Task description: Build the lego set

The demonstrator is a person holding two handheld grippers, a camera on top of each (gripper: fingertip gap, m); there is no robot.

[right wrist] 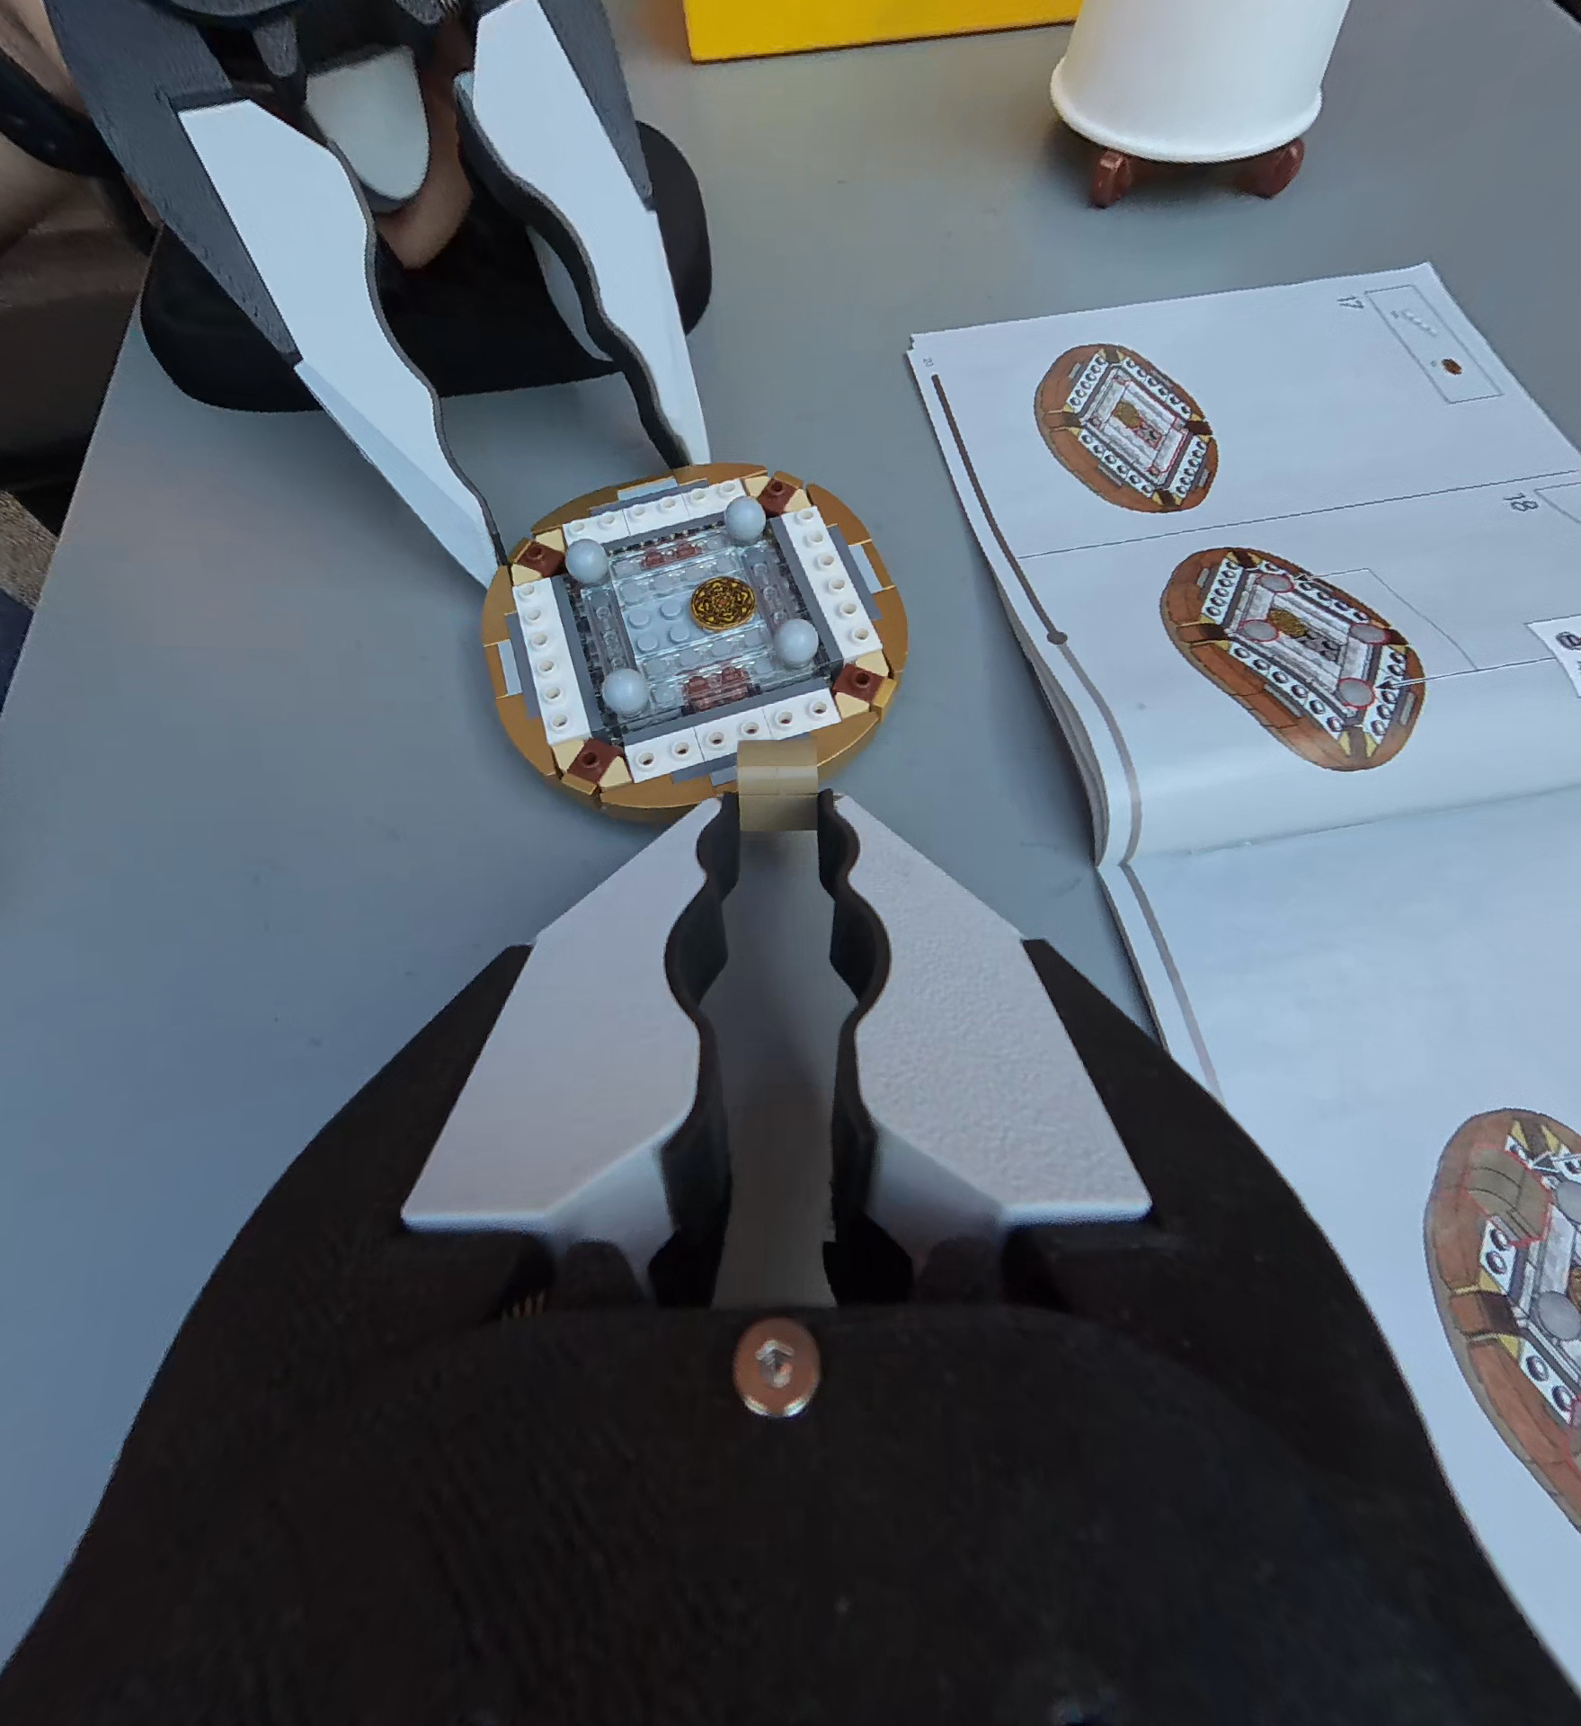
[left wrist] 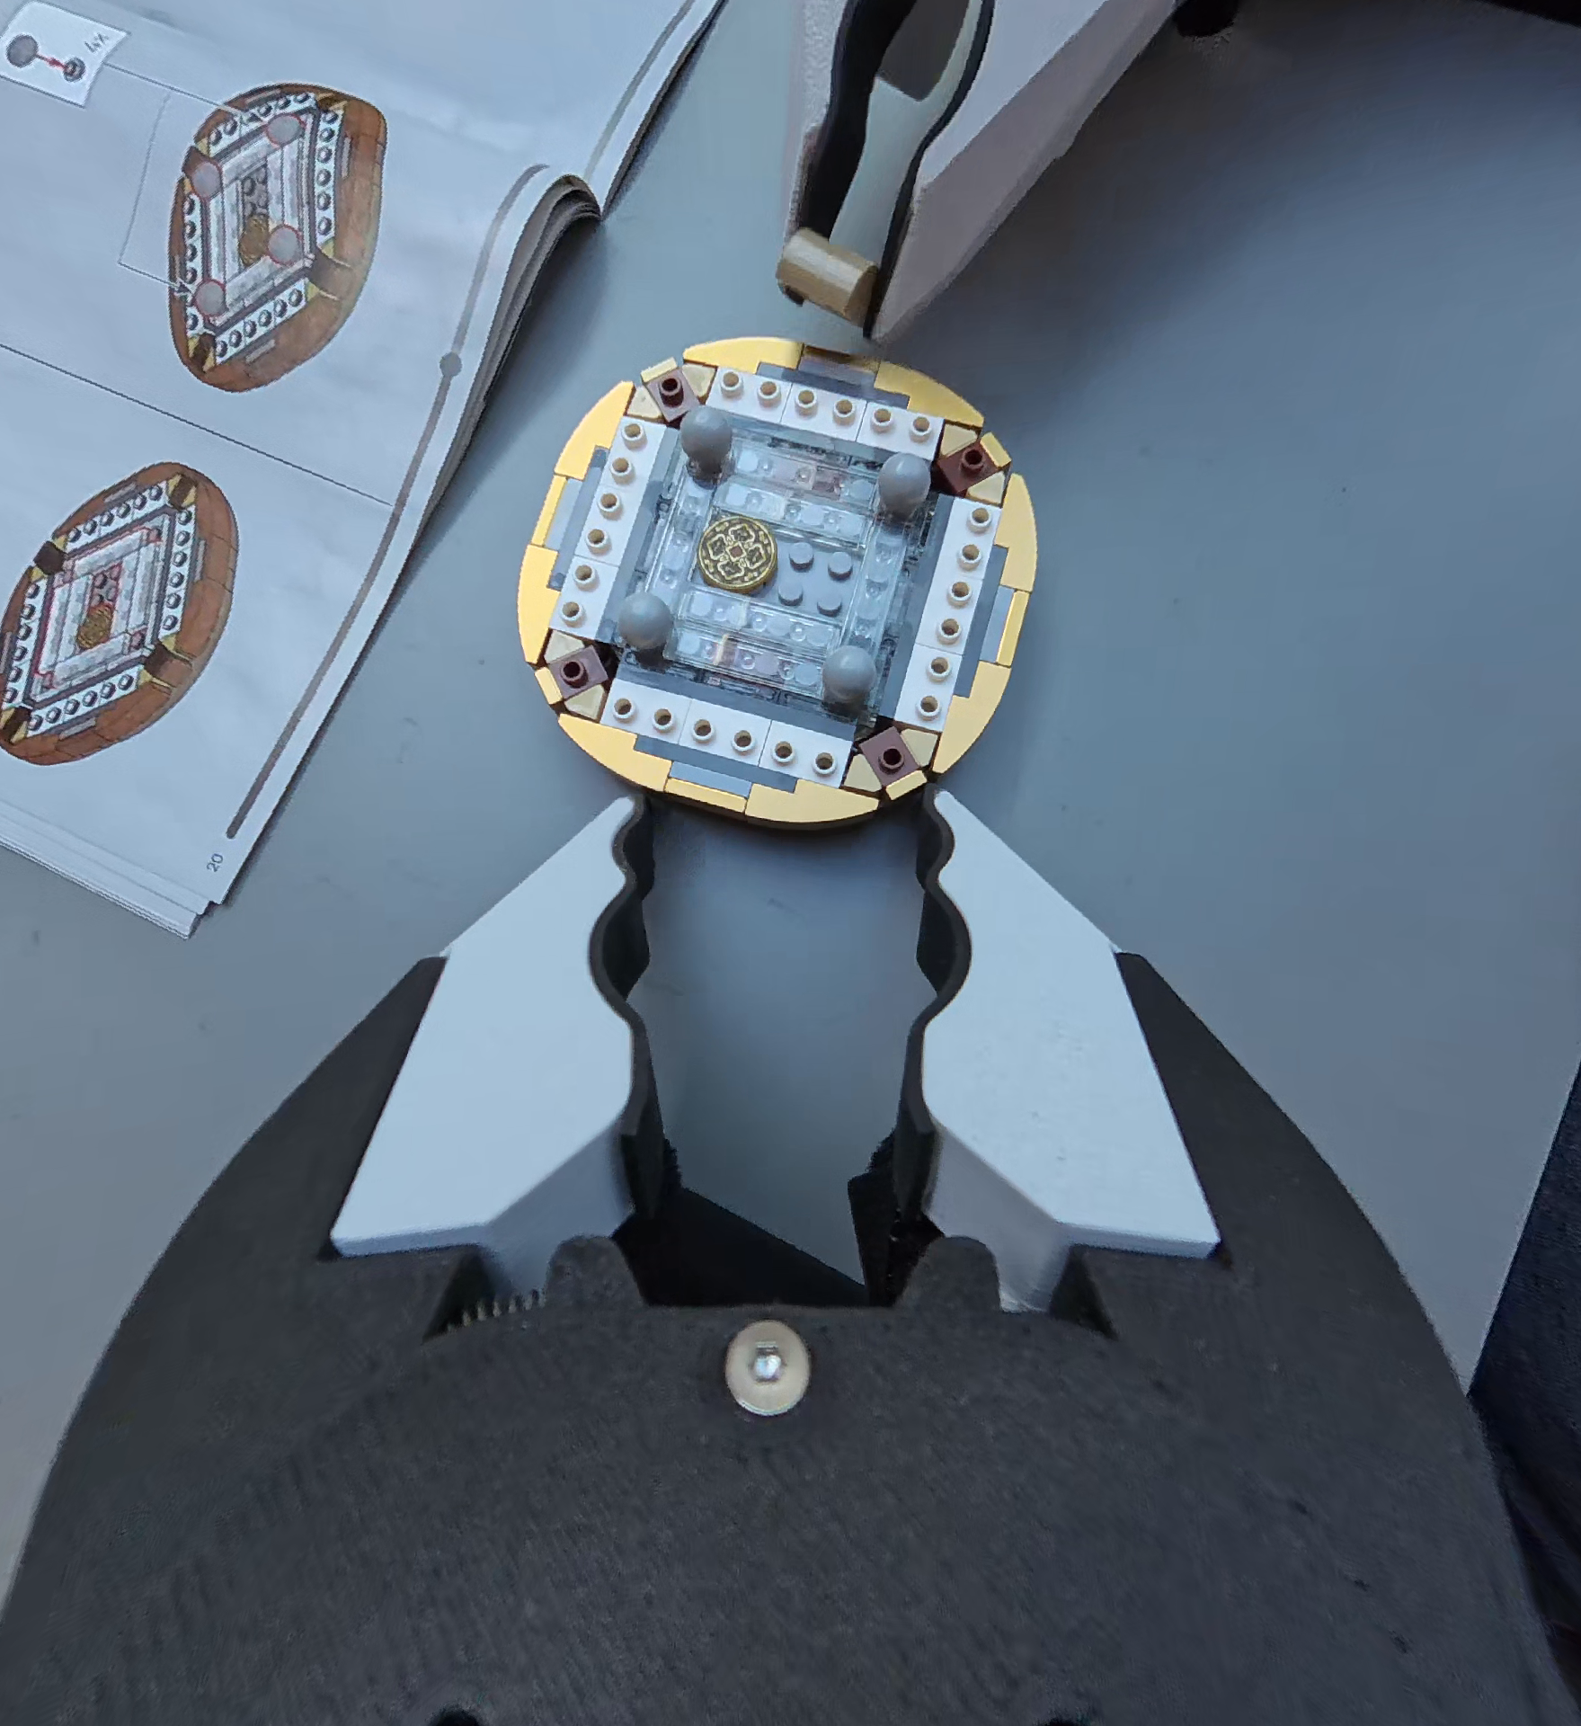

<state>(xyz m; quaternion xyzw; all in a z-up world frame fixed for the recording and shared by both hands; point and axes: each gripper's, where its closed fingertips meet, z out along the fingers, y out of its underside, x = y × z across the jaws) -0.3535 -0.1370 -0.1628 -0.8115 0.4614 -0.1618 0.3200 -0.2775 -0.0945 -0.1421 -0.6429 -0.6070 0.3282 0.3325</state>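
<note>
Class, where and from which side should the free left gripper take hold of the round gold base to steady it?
Probably the gold rim's near edge, approached flat along the table from the left gripper side: its open fingers already flank that edge, and the right gripper brings a tan piece opposite.

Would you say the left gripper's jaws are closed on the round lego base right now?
No, the left gripper has its jaws spread wide at the near rim of the round lego base, gripping nothing.
</note>
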